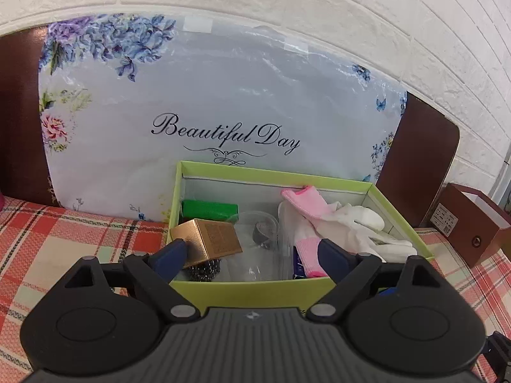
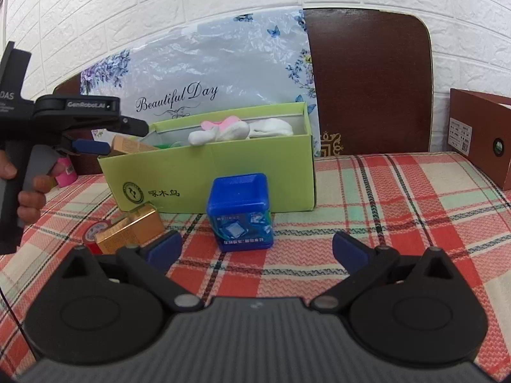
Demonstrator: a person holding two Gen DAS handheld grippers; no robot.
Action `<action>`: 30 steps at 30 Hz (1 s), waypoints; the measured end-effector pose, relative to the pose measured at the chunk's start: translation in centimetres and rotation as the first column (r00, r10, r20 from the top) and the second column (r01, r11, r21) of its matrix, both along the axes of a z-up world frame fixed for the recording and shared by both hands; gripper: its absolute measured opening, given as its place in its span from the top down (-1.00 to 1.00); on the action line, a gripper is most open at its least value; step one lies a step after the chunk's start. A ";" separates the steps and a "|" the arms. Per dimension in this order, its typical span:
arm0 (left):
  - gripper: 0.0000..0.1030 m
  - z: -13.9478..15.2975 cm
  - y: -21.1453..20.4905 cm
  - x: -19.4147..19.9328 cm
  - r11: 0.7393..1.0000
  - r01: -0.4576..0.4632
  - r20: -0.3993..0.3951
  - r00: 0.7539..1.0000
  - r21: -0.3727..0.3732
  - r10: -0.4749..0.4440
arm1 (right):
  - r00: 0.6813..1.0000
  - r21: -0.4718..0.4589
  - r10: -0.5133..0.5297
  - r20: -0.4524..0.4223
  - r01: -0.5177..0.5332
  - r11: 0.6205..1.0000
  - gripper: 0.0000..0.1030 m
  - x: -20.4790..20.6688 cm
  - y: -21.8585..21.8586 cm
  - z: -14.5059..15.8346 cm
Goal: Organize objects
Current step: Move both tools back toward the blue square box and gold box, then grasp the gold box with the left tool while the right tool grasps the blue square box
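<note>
The landmark is the green box (image 2: 210,172), which stands on the checked cloth (image 2: 399,198).

In front of the box, nearest to the right camera, the right gripper (image 2: 257,250) is released, its two blue fingers wide apart with nothing between them. Just beyond it, between the gripper and the front wall of the box, stands a blue cube container (image 2: 240,212). To the left of this cube, near the front left corner of the box, a second gold carton (image 2: 129,229) lies on the cloth, and a red tape roll (image 2: 94,233) touches its left side.

Over the near wall of the box, the left gripper (image 1: 252,255) is also released and empty. Its left finger (image 1: 171,255) is beside a gold carton (image 1: 207,239), which sits tilted at the left rim of the box; I cannot tell if they touch. Inside the box lie a green pack (image 1: 209,209), clear plastic (image 1: 255,226), and white and pink gloves (image 1: 335,220) at the right side.

Behind the box leans a flowered bag (image 1: 207,95) with the words "Beautiful Day". To the right of the box stands a brown box (image 2: 479,137).
</note>
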State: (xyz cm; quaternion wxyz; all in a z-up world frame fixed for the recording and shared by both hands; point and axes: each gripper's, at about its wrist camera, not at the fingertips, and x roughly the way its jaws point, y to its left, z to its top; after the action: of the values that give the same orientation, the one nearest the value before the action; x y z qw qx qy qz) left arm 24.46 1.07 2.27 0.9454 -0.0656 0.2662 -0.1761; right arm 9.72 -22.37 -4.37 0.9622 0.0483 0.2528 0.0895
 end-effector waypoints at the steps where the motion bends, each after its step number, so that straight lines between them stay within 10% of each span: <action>1: -0.77 -0.4 -0.2 0.6 1.000 0.015 -0.029 0.999 -0.011 -0.015 | 1.000 -0.004 0.005 -0.002 -0.005 1.000 -0.99 0.1 0.1 -0.1; 11: -0.79 0.2 1.4 -4.3 1.000 -0.002 0.039 0.999 -0.023 0.003 | 1.000 -0.039 0.026 -0.004 -0.026 0.999 -0.99 1.5 0.7 -0.1; 18: -0.76 -3.4 1.6 -8.5 0.998 0.045 -0.054 0.998 0.037 -0.043 | 0.999 -0.102 0.039 -0.002 -0.039 0.994 -0.97 4.5 2.9 -0.8; 20: -0.61 -4.1 1.0 -8.3 0.996 0.057 -0.077 0.996 0.064 -0.052 | 0.999 -0.138 0.046 -0.003 -0.046 0.989 -0.84 5.3 3.6 -1.2; 23: -0.52 -4.3 0.2 -7.8 0.994 0.083 -0.078 0.994 0.075 -0.078 | 0.998 -0.152 0.060 -0.030 -0.064 0.986 -0.12 5.8 3.7 -1.6; 30: -0.11 -5.5 -1.3 -6.7 0.985 0.087 -0.113 0.991 0.149 -0.070 | 0.997 -0.097 0.061 -0.057 -0.067 0.993 -0.06 1.6 1.8 -0.5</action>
State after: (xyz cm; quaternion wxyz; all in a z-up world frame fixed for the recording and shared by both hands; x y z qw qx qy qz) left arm 17.76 -0.27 -3.26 0.9243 0.0086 0.3320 -0.1883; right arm 11.30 -20.59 -4.89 0.9529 -0.0049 0.2840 0.1064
